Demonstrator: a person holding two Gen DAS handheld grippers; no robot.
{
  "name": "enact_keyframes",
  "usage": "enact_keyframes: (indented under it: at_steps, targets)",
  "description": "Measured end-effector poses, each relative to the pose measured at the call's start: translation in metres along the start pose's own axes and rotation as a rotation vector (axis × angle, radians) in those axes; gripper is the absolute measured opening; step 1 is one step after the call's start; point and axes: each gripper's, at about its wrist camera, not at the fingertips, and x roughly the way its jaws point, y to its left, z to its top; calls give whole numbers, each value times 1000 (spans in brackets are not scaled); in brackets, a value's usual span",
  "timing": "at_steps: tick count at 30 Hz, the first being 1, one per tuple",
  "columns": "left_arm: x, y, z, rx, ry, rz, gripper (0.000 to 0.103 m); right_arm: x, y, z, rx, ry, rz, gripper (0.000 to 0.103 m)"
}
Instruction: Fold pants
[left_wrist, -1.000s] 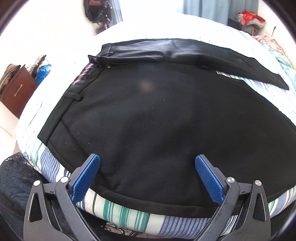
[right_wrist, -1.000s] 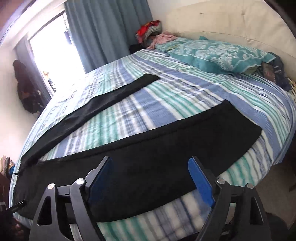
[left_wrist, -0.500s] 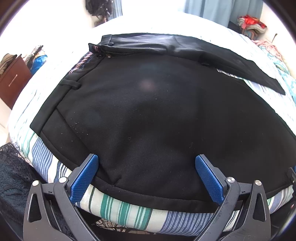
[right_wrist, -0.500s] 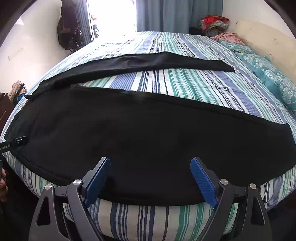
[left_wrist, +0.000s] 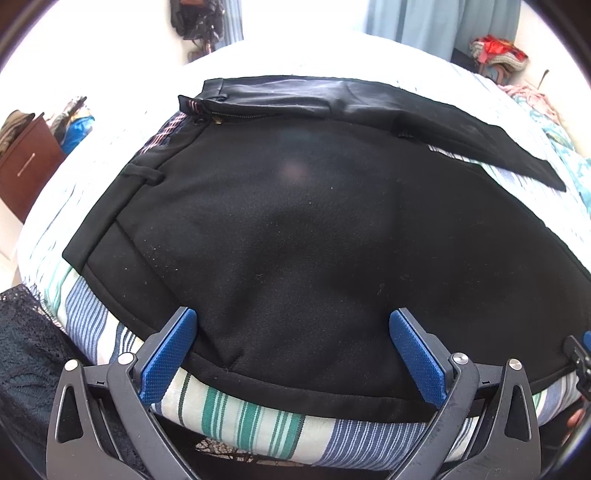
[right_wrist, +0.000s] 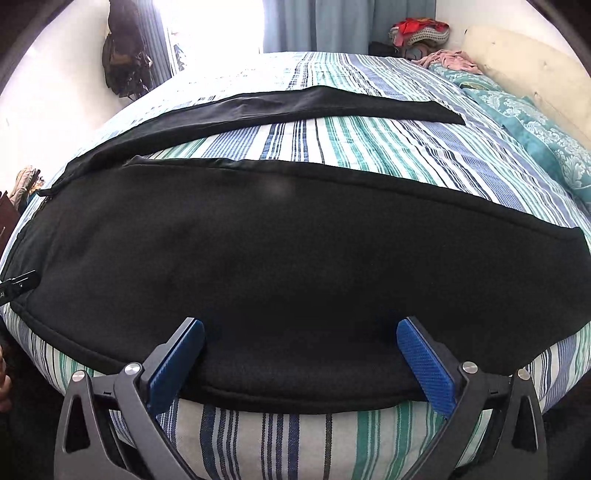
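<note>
Black pants lie flat on the striped bed, legs spread apart in a V. The waistband with an open zipper shows at the upper left of the left wrist view. In the right wrist view the near leg crosses the frame and the far leg lies behind it. My left gripper is open and empty at the near edge of the seat. My right gripper is open and empty at the near hem side of the near leg.
The striped sheet shows between the legs. A teal pillow and headboard are at the right. A wooden dresser stands left of the bed. Dark lace fabric hangs at the lower left. Clothes pile by the curtain.
The right gripper swung left and dropped low to the near leg's edge. The left gripper stayed near the seat's edge, shifting only slightly. Both stayed open.
</note>
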Motion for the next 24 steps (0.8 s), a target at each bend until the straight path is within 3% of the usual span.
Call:
enact_keyframes:
  at_steps: [2,6,13,15,20,24]
  targets:
    - [-5,3,3,-11,-7,-4,102,-5,2,3,-28,2,-9,103]
    - [-21,-1,23,-36,-60,-41,102,-29,7,5,-92,-109,-36,103]
    - [-9,-40,130,81,-149,-41,102,-23,5,9,-70,-83,-6,103]
    - [9,-47,161,100,-157,4,102,-25,3,12,-56,-96,-5,103]
    - [68,-49,202,93,-121,111,102,-28,-7,15,-18,-113,6,103]
    - [124,-37,200,76,19,175,103,-24,-14,18,1,-100,8,103]
